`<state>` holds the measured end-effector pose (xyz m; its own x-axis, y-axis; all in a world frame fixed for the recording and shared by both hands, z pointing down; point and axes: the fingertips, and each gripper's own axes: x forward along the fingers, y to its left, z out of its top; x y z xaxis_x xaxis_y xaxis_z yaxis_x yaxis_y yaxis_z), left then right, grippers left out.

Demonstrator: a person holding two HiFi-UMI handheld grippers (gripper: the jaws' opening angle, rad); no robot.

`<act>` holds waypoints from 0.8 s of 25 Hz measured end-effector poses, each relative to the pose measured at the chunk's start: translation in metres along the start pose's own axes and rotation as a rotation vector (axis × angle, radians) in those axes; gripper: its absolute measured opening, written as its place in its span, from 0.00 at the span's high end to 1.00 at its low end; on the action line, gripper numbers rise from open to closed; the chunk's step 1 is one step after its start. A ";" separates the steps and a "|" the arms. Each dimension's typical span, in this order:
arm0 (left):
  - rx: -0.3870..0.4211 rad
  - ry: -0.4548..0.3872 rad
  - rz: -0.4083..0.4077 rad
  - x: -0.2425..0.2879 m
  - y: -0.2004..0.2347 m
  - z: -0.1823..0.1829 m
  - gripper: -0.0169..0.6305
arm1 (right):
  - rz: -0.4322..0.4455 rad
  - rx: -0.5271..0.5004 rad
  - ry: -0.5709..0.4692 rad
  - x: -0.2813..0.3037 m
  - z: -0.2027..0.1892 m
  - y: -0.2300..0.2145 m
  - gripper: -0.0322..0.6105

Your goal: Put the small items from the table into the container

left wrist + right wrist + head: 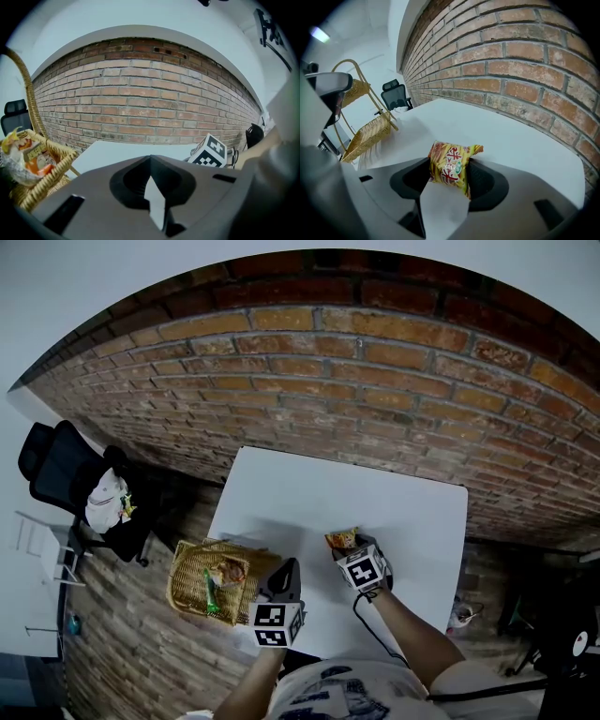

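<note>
A yellow and red snack packet [341, 538] lies on the white table [375, 502] near its front edge. My right gripper [343, 547] is shut on this packet [451, 166], which fills the gap between both jaws. The wicker basket [183, 592] with a tall handle stands at the table's left edge. Inside it lie a wrapped snack [228, 571] and a green item [210, 594]. My left gripper [284, 570] hovers just right of the basket, shut with nothing in it [150, 159]. The left gripper view shows the basket [51, 173] at lower left with a snack bag [28, 159] in it.
A brick wall [356, 399] runs behind the table. A black office chair [66, 474] with a white bag on it stands on the floor at far left. The right gripper's marker cube [211, 151] shows in the left gripper view.
</note>
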<state>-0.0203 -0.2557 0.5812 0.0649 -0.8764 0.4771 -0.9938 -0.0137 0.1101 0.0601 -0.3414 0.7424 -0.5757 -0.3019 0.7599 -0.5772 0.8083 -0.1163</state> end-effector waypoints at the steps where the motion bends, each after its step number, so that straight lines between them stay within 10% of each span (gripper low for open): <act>1: -0.001 -0.002 0.000 -0.002 0.000 0.000 0.90 | -0.001 0.004 0.000 -0.002 -0.001 0.000 0.55; 20: 0.066 -0.090 -0.043 -0.052 -0.019 0.019 0.90 | -0.079 0.073 -0.133 -0.080 0.004 0.012 0.56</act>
<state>-0.0061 -0.2188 0.5380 0.1020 -0.9140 0.3927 -0.9943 -0.0810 0.0697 0.0971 -0.3096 0.6775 -0.5954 -0.4310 0.6780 -0.6616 0.7418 -0.1094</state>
